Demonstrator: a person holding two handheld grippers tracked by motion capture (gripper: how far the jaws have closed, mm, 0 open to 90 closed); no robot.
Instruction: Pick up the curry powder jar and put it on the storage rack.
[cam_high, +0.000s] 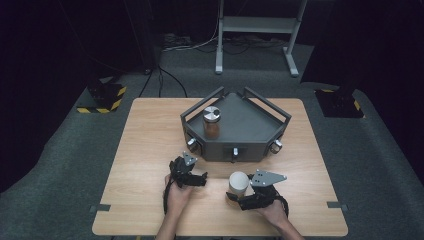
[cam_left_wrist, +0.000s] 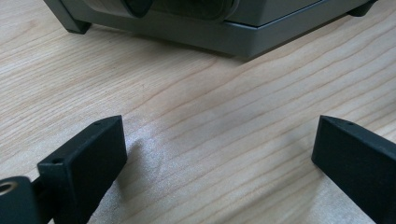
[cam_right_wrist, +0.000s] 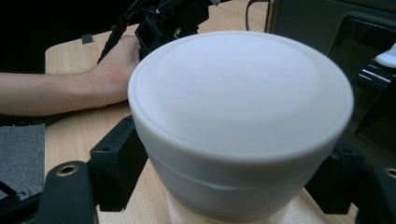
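Hands rest low on the wooden table (cam_high: 145, 150), forearms reaching in from the near edge. The right gripper (cam_high: 239, 197) lies level, its jaws clamped on the sides of one white-lidded jar (cam_right_wrist: 240, 121) standing upright between them. Beside it, the left gripper (cam_left_wrist: 219, 154) hovers over bare wood, jaws wide apart and holding nothing. Beyond both tools sits one grey tray (cam_high: 250, 125), carrying a second, brown-filled jar (cam_high: 211, 122).

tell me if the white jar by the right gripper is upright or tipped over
Upright. The white jar stands on the table with its white lid on top, between the right gripper's jaws.
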